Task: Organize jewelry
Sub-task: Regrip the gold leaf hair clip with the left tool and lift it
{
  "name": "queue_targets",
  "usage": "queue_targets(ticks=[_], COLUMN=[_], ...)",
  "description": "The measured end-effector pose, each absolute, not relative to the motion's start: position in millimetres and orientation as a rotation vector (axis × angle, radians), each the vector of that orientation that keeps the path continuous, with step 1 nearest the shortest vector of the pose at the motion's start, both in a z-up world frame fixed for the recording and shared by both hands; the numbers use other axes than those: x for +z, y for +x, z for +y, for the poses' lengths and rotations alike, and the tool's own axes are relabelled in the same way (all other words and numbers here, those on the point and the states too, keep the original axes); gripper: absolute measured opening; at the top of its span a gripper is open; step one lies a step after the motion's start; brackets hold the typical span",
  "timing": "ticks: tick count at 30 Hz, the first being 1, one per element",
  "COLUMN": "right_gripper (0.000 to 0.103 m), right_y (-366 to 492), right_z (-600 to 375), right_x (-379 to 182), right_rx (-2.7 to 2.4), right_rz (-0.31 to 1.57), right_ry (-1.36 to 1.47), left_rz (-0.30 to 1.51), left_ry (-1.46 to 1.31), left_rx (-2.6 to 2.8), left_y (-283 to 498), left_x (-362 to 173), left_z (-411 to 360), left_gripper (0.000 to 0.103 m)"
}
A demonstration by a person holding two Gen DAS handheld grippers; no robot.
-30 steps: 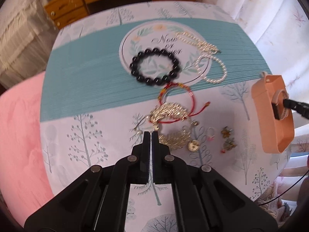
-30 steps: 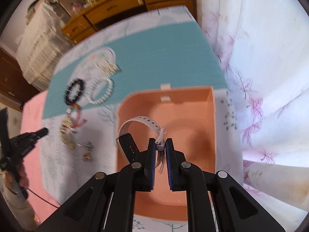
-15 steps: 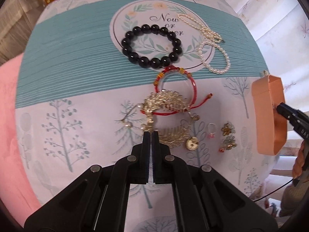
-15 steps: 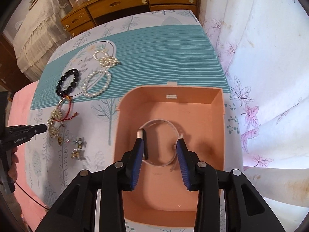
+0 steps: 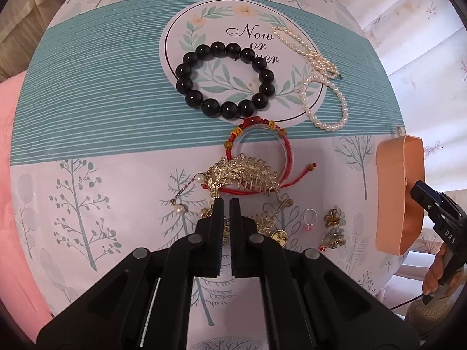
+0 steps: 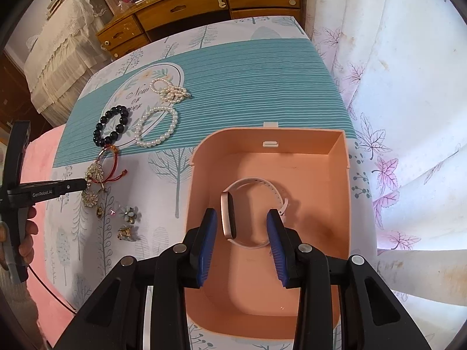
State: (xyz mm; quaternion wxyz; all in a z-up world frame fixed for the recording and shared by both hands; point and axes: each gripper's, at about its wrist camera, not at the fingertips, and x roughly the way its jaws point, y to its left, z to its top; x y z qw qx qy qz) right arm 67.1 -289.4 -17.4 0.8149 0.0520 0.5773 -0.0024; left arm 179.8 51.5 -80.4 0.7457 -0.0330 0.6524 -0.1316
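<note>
My left gripper (image 5: 227,201) is open only a narrow slit, its tips right at the near edge of a gold hair comb (image 5: 242,172) that lies on a red cord bracelet (image 5: 262,145). A second gold comb (image 5: 262,221) lies partly under the fingers. A black bead bracelet (image 5: 224,80) and pearl strands (image 5: 324,99) lie farther back. My right gripper (image 6: 242,227) is open and empty above the orange box (image 6: 338,175), with a pink-white smart band (image 6: 233,215) lying on the box floor between its fingers. The left gripper also shows in the right wrist view (image 6: 83,185).
A small ring (image 5: 310,217) and two flower earrings (image 5: 334,226) lie right of the left gripper. The orange box (image 5: 400,192) stands at the table's right edge by a white curtain (image 6: 408,87). A wooden dresser (image 6: 204,3) is behind the table; pink cloth (image 5: 11,233) on the left.
My right gripper opened and let go of the smart band, which now lies in the box. My left gripper moved forward to the gold comb and parted slightly.
</note>
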Motion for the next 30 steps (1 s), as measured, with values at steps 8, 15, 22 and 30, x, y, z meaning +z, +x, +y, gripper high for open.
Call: queue_targets(ticks=[8, 15, 22, 30], right_gripper=[0.035, 0.036, 0.036, 0.036], right_y=[67, 67, 67, 66], right_z=[-288, -285, -286, -289], right_x=[-17, -16, -17, -17], right_rx=[0.004, 0.010, 0.008, 0.003], right_rz=[1.227, 1.219, 1.219, 1.208], right_ry=[0.116, 0.118, 0.126, 0.149], left_rz=[1.433, 1.417, 1.385, 1.389], left_ry=[-0.047, -0.005, 0.023, 0.079], left_rx=[-0.272, -0.232, -0.238, -0.219], left_y=[185, 185, 186, 187], left_x=[-81, -77, -70, -75], left_z=[48, 49, 43, 38], left_gripper=[0.000, 0.015, 0.067, 0.064])
